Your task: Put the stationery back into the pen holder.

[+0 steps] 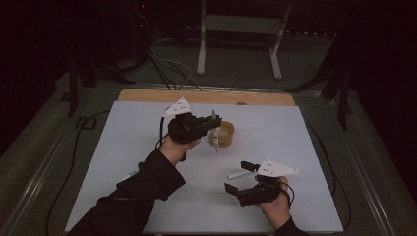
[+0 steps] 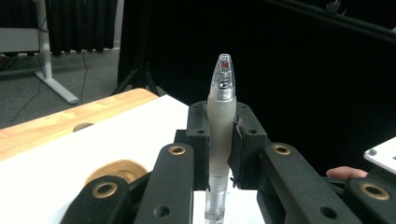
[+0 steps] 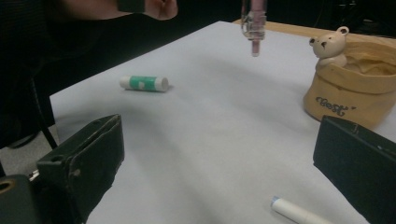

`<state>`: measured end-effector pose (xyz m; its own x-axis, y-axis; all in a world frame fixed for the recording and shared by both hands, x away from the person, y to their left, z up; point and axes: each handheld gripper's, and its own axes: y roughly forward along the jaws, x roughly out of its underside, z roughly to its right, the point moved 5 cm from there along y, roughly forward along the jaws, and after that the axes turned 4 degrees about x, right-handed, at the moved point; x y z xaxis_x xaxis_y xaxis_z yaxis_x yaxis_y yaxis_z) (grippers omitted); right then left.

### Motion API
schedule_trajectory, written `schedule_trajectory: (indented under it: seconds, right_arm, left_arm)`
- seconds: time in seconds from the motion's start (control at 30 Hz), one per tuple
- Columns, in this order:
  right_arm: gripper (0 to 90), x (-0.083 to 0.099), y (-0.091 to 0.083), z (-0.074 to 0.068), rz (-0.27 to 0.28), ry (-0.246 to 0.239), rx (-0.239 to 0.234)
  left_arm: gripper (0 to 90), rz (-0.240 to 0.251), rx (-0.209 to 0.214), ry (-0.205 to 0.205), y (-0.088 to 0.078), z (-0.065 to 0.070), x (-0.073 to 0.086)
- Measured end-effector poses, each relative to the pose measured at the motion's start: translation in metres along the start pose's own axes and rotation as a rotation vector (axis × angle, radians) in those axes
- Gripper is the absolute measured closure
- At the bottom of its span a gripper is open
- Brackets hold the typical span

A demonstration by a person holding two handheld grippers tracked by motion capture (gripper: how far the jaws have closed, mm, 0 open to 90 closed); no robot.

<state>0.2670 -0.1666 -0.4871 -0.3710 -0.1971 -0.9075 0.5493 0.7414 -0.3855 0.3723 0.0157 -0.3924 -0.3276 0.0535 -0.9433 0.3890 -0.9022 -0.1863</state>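
Pen [image 2: 221, 126] is clenched upright in the left tool [image 1: 215, 129], its clear tip downward, and is held above the tabletop [image 1: 123, 142] just at 9 o'clock of the pouch [image 1: 225, 133]. Going from largest to smallest: the tabletop is covered by a pale sheet, with a wooden strip exposed at 12 o'clock. The pouch, a tan fabric holder with a small bear [image 3: 329, 46] on its rim, is placed near the centre. The right tool [image 1: 243, 177] is kept low at about 5 o'clock, its jaws spread wide and nothing between them. A white marker [image 1: 240, 174] is seen lying just ahead of that tool, and a green-and-white tube [image 3: 143, 82] lies well apart at 8 o'clock.

The step in hand is judged to be the carrying of the pen to the pouch. For the next move, the pen would need to be shifted toward 3 o'clock until its tip is over the pouch mouth, clear of the bear, then lowered and released. The marker could afterwards be taken by the right tool.
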Motion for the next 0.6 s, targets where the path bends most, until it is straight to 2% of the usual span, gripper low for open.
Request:
schedule_trajectory:
  seconds: [0.3, 0.6]
  right_arm:
    - [1.8, 0.000, 0.001, -0.003, -0.001, -0.015, -0.001]
    - [1.8, -0.001, 0.000, -0.002, 0.011, -0.017, -0.008]
  left_arm:
    - [80.7, -0.006, -0.023, 0.027, 0.011, -0.010, -0.007]
    - [80.6, -0.017, -0.035, 0.026, 0.024, -0.020, -0.009]
